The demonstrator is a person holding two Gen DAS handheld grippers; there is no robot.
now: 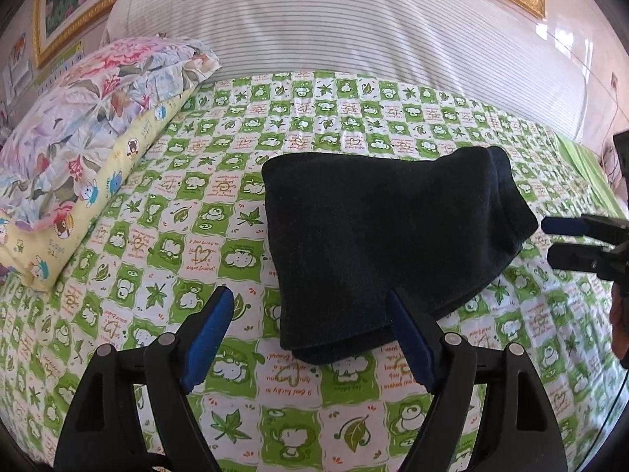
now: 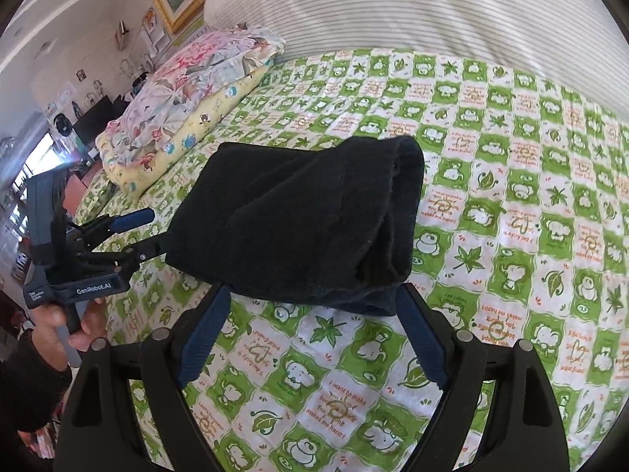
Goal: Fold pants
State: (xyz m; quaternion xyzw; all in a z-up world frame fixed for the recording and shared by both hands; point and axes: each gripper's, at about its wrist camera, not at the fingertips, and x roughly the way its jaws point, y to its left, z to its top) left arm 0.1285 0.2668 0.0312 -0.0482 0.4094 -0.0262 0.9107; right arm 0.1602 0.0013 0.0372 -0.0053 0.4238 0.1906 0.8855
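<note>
The dark pants [image 2: 302, 216] lie folded in a thick bundle on the green and white checked bedsheet [image 2: 511, 212]. The right gripper [image 2: 312, 306] is at the near edge of the bundle, its blue-padded jaws spread wide with nothing pressed between them. At the left, a hand [image 2: 78, 326] holds the left gripper [image 2: 151, 232], whose fingers point to the left edge of the pants and stand apart. Behind lies a floral pillow [image 2: 188, 90] on a yellow one, and a striped bolster [image 2: 393, 4].
</note>
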